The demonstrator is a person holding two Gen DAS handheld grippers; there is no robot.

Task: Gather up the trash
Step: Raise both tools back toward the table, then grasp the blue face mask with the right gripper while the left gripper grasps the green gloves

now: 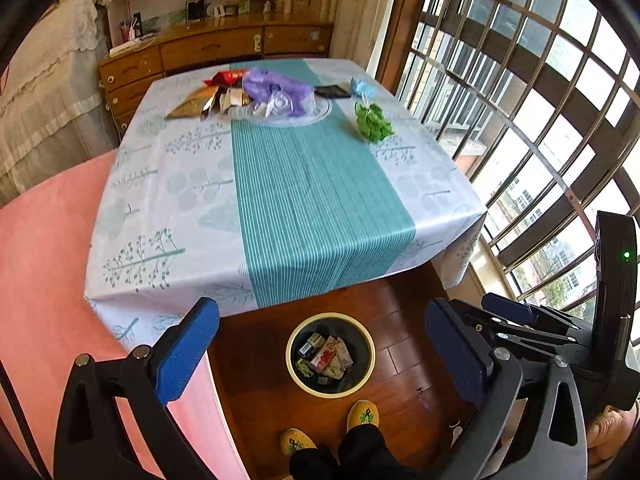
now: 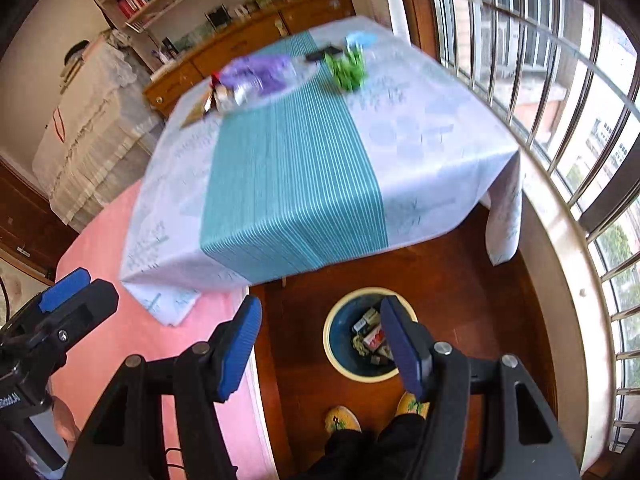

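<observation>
A round bin (image 1: 294, 368) on the wood floor holds several wrappers and cartons (image 1: 330, 356); it also shows in the right wrist view (image 2: 334, 354). My left gripper (image 1: 322, 354) is open and empty above it. My right gripper (image 2: 322, 346) is open and empty over the bin too. More trash lies at the far end of the table: a purple bag (image 1: 276, 84), gold and red wrappers (image 1: 204, 100), clear plastic (image 1: 280, 106), a green crumpled piece (image 1: 374, 122), a blue piece (image 1: 362, 88) and a dark flat item (image 1: 332, 91).
The table (image 1: 180, 200) has a blue-and-teal cloth. A pink surface (image 1: 44, 260) lies to the left. A wooden dresser (image 1: 208, 48) stands behind, a barred window (image 1: 520, 100) to the right. The person's yellow slippers (image 1: 362, 414) are by the bin.
</observation>
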